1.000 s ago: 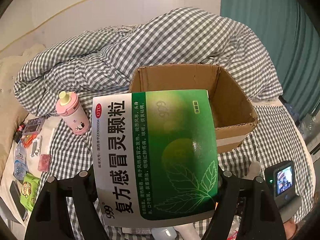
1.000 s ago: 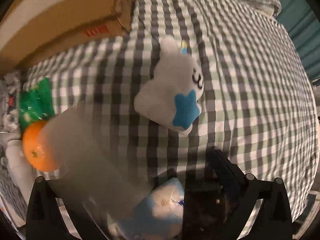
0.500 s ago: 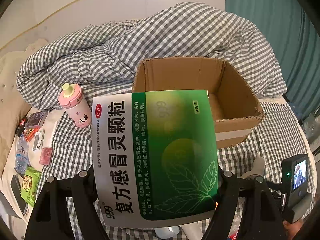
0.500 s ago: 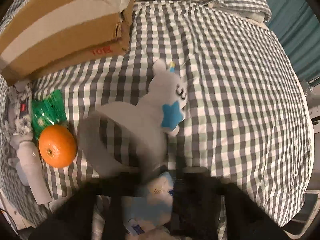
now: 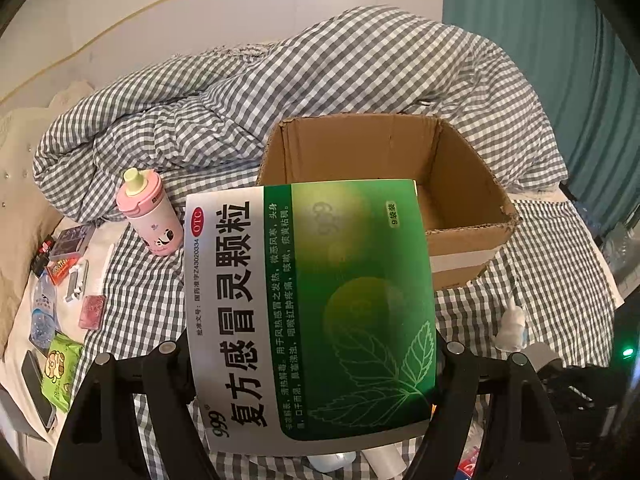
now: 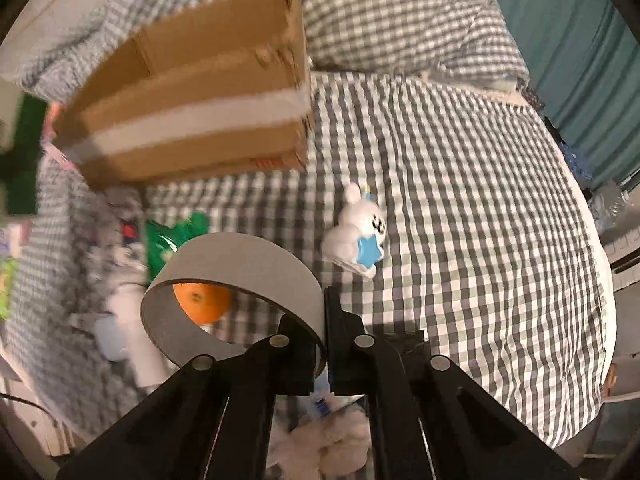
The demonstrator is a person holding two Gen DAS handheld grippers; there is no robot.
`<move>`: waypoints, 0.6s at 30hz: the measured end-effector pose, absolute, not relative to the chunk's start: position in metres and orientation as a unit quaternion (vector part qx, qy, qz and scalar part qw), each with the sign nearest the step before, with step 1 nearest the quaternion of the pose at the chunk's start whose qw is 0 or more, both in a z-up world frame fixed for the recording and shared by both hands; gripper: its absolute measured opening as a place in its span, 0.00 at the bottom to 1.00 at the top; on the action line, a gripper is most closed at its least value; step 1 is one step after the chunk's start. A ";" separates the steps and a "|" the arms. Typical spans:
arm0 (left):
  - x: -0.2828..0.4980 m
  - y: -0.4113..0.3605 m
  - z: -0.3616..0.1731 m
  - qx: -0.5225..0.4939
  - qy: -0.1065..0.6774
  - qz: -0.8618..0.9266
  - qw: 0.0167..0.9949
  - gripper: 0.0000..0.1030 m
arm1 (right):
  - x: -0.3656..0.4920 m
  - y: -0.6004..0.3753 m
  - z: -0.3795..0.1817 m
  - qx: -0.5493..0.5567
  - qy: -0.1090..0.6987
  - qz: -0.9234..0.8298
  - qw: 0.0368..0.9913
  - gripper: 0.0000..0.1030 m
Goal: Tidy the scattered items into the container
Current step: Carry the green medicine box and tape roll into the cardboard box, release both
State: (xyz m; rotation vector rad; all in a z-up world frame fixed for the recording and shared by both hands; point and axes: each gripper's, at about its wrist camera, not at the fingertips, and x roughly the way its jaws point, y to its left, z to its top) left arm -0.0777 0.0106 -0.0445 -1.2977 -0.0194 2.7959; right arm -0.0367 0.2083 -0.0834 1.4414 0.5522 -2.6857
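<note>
While my left hand-held gripper [image 5: 312, 364] clamps the green medicine box [image 5: 308, 304] by its two sides, the open carton [image 5: 472, 184] lies behind it at 1 o'clock on the checked bed [image 5: 560, 280]. My right hand-held gripper [image 6: 323, 340] pinches the wall of a grey ring [image 6: 240, 264]; an orange [image 6: 202, 302] shows through it, and a plush rabbit [image 6: 358, 232] lies at 1 o'clock.

Matte black claw [image 6: 325, 320], round silver screws.
</note>
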 end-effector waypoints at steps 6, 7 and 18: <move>-0.073 0.010 -0.039 -0.417 -0.012 0.908 0.036 0.77 | -0.036 0.192 -0.047 0.431 0.184 -0.882 0.040 0.03; -0.073 0.010 -0.038 -0.416 -0.013 0.909 0.036 0.77 | -0.034 0.189 -0.044 0.425 0.186 -0.885 0.042 0.03; -0.085 0.005 -0.010 -0.386 -0.008 0.922 0.034 0.77 | -0.045 0.142 0.018 0.362 0.194 -0.909 0.069 0.03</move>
